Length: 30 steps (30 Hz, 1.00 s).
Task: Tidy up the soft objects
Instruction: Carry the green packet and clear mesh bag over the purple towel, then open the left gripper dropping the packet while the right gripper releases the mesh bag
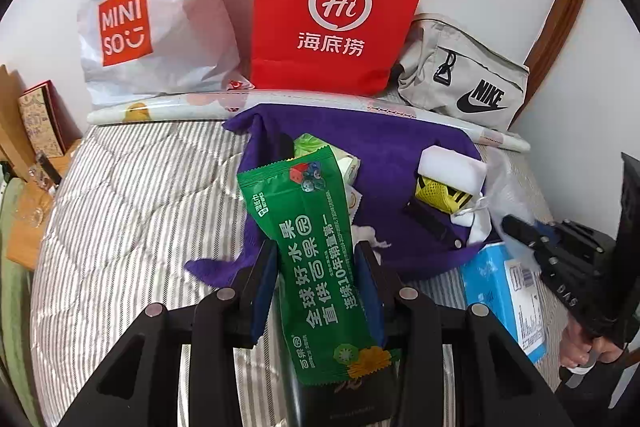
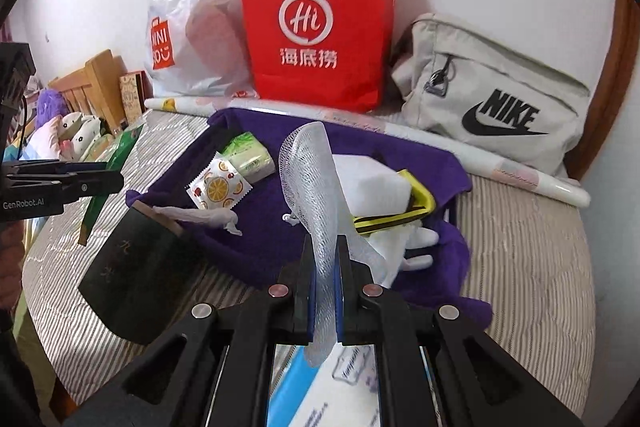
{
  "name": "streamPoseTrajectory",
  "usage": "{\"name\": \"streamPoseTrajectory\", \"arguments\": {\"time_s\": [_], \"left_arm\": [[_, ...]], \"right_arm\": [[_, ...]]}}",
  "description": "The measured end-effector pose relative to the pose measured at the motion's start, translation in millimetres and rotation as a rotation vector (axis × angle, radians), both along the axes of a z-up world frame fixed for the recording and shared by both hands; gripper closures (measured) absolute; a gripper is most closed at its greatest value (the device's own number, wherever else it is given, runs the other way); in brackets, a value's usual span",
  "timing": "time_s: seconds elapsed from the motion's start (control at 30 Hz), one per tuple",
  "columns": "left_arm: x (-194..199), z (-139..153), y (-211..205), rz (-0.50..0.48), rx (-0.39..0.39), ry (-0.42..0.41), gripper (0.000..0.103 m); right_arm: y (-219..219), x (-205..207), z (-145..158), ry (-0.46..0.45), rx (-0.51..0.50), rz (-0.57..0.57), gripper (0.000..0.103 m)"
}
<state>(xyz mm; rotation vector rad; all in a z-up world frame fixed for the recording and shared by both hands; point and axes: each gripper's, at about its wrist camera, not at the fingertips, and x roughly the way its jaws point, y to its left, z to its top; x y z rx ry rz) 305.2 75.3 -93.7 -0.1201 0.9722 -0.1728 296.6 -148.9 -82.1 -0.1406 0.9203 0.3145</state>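
My left gripper [image 1: 316, 255] is shut on a long green snack-style packet [image 1: 308, 227], held above the striped bed; the same gripper [image 2: 114, 179] and packet [image 2: 120, 155] show at the left edge of the right wrist view. My right gripper [image 2: 324, 259] is shut on a white foam mesh sleeve [image 2: 308, 179] that stands up between its pads. Beyond both lies a purple cloth [image 2: 260, 227] carrying a green tissue pack [image 2: 248, 155], an orange-patterned sachet [image 2: 218, 187], a white foam block [image 2: 372, 187] and a yellow-and-black strap [image 2: 400, 219].
A red paper bag [image 2: 316, 35], a white plastic bag [image 2: 188, 27] and a grey pouch [image 2: 492, 103] lean on the wall behind a rolled tube [image 2: 540, 175]. A dark box [image 2: 136, 275] with tissue sits front left, a blue box [image 1: 492, 283] under my right gripper. Plush toys [image 2: 72, 131] lie far left.
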Motion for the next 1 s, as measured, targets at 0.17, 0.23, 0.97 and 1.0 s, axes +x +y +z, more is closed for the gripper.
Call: {"name": "streamPoseTrajectory", "arguments": {"time_s": [0.17,0.23,0.97,1.0], "left_arm": [[15,-6,-5,-0.008,0.003,0.003,0.066],[21,-8,-6,-0.012,-0.003,0.009,0.066],[76,-43,-26,-0.070,-0.079,0.091,0.066],[78,-45,-27,-0.072,-0.078,0.094,0.066]], "right_arm": [[12,13,-10,0.025,-0.012,0.040,0.096],[15,18,-13,0.032,-0.017,0.043,0.096],[12,67,-50,0.139,-0.039,0.014,0.095],[13,68,-51,0.142,-0.037,0.017,0.095]]}}
